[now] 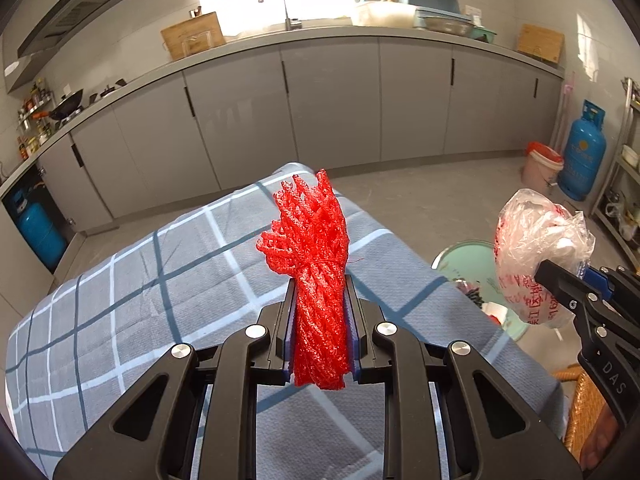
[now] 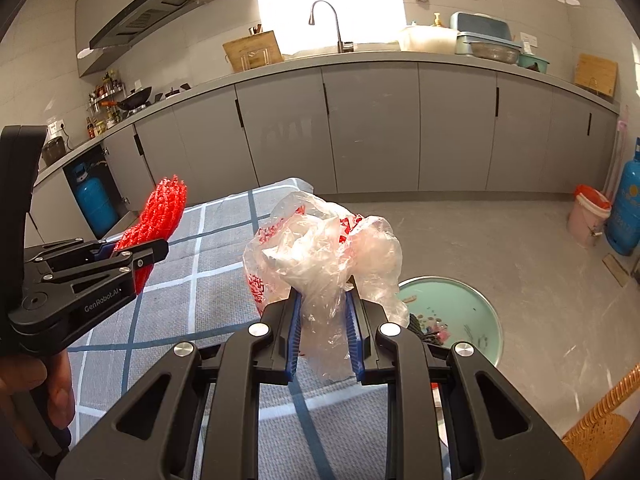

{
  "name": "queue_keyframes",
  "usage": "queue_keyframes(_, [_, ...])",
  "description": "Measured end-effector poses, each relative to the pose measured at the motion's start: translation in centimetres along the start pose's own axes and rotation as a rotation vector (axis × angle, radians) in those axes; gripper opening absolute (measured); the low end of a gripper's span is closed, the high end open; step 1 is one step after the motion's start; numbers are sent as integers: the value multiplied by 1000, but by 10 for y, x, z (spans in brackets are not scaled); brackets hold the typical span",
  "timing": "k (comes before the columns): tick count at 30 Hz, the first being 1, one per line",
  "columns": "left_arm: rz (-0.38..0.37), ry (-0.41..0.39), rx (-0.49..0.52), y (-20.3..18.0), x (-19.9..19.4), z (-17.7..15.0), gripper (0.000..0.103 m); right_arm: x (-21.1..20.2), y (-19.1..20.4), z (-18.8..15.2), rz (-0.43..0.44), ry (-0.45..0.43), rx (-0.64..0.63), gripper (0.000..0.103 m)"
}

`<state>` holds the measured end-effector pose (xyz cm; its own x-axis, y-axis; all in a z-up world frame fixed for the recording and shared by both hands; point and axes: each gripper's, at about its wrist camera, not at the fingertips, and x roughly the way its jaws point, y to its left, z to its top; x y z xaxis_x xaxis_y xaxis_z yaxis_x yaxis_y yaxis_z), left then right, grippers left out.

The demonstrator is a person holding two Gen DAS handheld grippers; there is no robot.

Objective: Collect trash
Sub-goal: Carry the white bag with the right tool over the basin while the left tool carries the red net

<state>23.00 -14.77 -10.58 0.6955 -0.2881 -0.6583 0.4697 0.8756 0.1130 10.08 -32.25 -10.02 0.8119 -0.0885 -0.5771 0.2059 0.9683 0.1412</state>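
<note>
Red mesh netting (image 1: 320, 280) is clamped in the left gripper (image 1: 320, 308); a crumpled plastic bag (image 2: 324, 256) is gripped by the right gripper (image 2: 323, 312). Carry step judged underway. Release over the green basin (image 2: 472, 312), at four o'clock, is called for.

Table under a grey-blue checked cloth (image 1: 132, 292), grey floor (image 2: 500, 236), mint-green bin (image 2: 472, 300) standing beside the table

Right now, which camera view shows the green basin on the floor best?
The right wrist view: the green basin shows most of its round rim and the scraps inside. In the left wrist view the plastic bag and the checked cloth hide much of it.
</note>
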Motion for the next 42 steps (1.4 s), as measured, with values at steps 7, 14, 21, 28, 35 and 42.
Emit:
queue_keyframes(7, [-33,-22,45,-22,-8,8,21,-12,-16,-2,-24,-18,28,21])
queue_keyframes(14, [-68,-54,100,-47,-16,16,21,-21,-38,-1,-53,-32,59,21])
queue_keyframes(21, [-99,-71,148,-71,-15,23,21,-27,-57,0,-89,-48,88,21])
queue_keyframes(28, [-112,-85,178,-93,-13,30,21,-31,-72,1,-113,-66,106,22])
queue_keyframes(35, [-125,-85,206,-113,-9,35,21,-33,-90,2,-131,-73,126,22])
queue_keyframes(42, [-140,-81,213,-124,1,40,21,-32,-104,0,-146,-78,148,22])
